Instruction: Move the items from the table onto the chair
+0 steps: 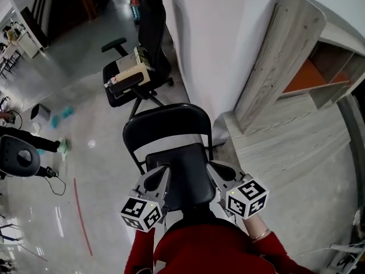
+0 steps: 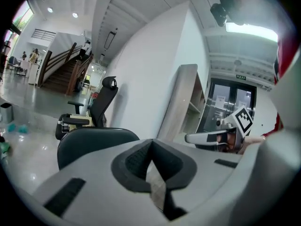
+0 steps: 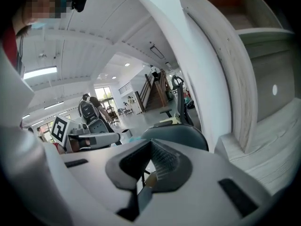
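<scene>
Head view: the left gripper (image 1: pixel 162 171) and right gripper (image 1: pixel 213 170) hover over the black chair (image 1: pixel 165 124), whose seat is bare; the pale table (image 1: pixel 285 147) at the right shows no items on the part in view; farther off, an office chair (image 1: pixel 151 33) carries a pale box (image 1: pixel 132 73) and smaller things. Left gripper view: its jaws are clenched together on nothing, the black chair's back (image 2: pixel 94 142) beyond them. Right gripper view: its jaws likewise meet with nothing gripped, the table (image 3: pixel 263 159) just beside; by my reading nothing is in transit, and whether items remain on the table cannot be told.
</scene>
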Motion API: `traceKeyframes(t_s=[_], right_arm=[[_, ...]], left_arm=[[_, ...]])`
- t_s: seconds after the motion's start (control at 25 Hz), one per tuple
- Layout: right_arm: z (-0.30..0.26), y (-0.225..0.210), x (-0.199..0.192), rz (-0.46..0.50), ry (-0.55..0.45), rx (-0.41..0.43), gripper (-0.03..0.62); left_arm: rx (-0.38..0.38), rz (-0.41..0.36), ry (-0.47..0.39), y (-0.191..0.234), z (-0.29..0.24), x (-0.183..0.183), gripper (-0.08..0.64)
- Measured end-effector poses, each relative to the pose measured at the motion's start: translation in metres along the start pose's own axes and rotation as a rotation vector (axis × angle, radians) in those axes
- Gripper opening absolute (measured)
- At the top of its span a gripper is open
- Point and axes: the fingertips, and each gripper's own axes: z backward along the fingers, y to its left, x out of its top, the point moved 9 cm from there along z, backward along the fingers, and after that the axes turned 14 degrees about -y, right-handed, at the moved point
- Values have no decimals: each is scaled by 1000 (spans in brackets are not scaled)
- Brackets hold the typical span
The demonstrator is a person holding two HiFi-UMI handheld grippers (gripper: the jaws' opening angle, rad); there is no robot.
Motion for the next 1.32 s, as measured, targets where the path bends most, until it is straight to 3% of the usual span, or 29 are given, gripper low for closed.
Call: traceKeyframes(t_s=[0.36,0.96,1.2,1.32], right_arm=[[1,8,1,79,32,53,12],[-4,20,-13,56,86,74,12],[1,23,-15,68,90,71,12],[2,26,-17,65,95,66,12]], left_arm=[[13,-10,19,-6,9,-3,8],[39,19,36,2,21,-11,8],[21,-79,67,-4,22,-12,8],[18,-33,61,-5,26,-14,8]])
